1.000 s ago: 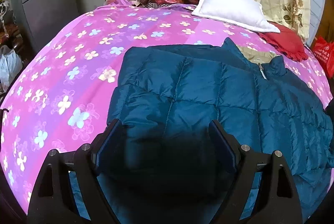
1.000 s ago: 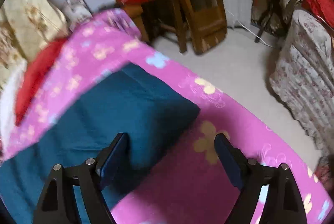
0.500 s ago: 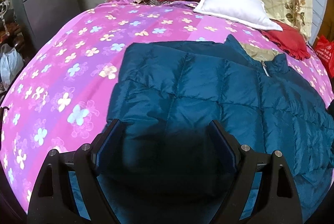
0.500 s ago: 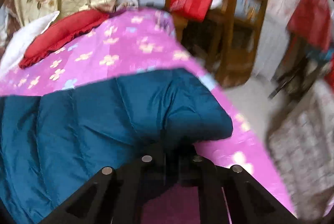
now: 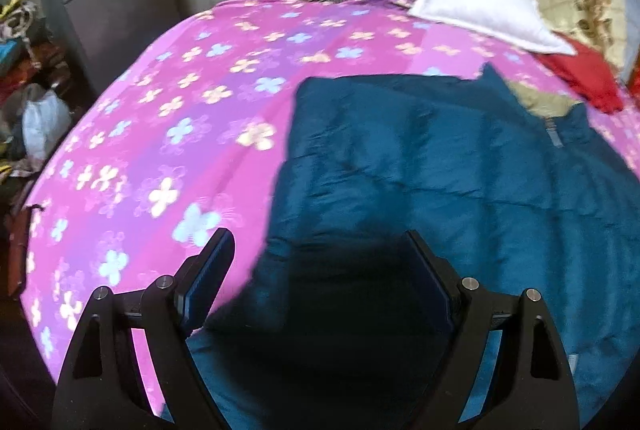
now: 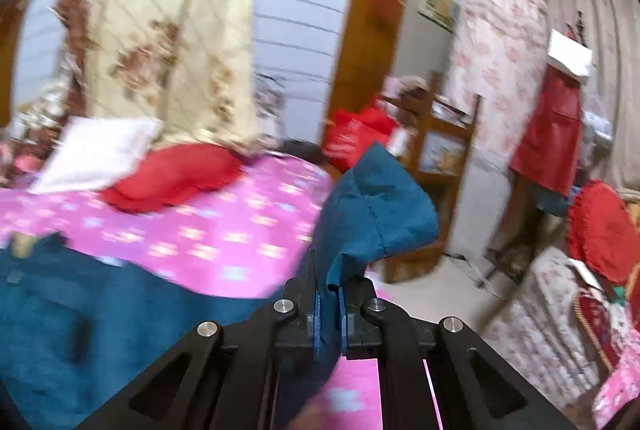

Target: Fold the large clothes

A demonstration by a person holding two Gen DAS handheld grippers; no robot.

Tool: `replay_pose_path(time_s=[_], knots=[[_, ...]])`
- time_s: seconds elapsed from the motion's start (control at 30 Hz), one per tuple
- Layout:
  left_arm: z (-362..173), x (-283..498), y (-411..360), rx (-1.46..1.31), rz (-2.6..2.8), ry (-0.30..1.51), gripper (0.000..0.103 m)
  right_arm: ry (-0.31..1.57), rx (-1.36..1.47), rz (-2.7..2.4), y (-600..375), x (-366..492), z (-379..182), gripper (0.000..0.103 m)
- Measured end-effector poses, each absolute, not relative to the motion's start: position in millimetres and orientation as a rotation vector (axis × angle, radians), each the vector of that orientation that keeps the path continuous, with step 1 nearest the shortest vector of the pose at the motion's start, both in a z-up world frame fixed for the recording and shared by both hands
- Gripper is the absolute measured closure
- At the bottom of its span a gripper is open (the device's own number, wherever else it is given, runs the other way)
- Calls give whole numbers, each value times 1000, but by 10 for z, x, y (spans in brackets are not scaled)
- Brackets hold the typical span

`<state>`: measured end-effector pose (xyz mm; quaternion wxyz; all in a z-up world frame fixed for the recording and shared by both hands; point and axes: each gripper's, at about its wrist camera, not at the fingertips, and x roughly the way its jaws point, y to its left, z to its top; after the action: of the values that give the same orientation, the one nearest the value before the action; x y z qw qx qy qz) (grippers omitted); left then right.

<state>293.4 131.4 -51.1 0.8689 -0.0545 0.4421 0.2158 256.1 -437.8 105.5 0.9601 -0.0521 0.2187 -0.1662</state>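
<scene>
Two grippers worked over one large teal down jacket (image 5: pixel 432 165), which lay spread on the pink flowered bedsheet (image 5: pixel 168 133) with its collar and zipper toward the pillows. A second earlier the right gripper (image 6: pixel 329 304) had hovered with jaws wide over the jacket's edge; half a second ago it had clamped down, and now its jaws were clenched on a corner of the teal fabric (image 6: pixel 372 205) and had raised it clear of the bed, so the first fold had probably begun. The left gripper (image 5: pixel 316 278) had barely shifted, its jaws released and straddling the jacket's near left edge, gripping nothing. Around the jacket, a white pillow (image 5: pixel 480 9) and a red cushion (image 5: pixel 584 77) sat near the collar, where a flap carried too far could catch them. Motion blur hid finer detail.
</scene>
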Motion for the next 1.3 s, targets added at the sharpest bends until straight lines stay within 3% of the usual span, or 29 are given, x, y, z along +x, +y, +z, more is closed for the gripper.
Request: replay_pose_path(time_s=[0.33, 0.8, 0.87, 0.9, 0.93, 0.97, 1.03, 1.1, 1.3], knots=[[-456, 2830, 1657, -104, 551, 937, 18, 500, -107, 77, -2126, 2731, 566, 97], [-339, 2734, 2245, -296, 590, 916, 18, 696, -70, 509, 81, 3153, -447, 97], [-343, 2760, 2199, -294, 570, 918, 18, 749, -94, 526, 172, 3153, -542, 83], [-341, 2765, 2181, -295, 560, 918, 18, 762, -81, 552, 154, 3130, -548, 65], [-337, 2769, 2162, -296, 553, 916, 18, 749, -75, 565, 105, 3068, -521, 55], [-331, 2773, 2137, -296, 547, 911, 18, 729, -84, 562, 68, 3007, -487, 52], [-322, 2774, 2099, -295, 538, 904, 18, 717, -126, 530, -90, 2851, -418, 30], [-315, 2782, 2063, -301, 520, 894, 18, 722, -190, 454, -283, 2716, -368, 25], [-220, 2825, 1739, -323, 323, 827, 18, 815, -365, 243, -1170, 2392, -484, 25]])
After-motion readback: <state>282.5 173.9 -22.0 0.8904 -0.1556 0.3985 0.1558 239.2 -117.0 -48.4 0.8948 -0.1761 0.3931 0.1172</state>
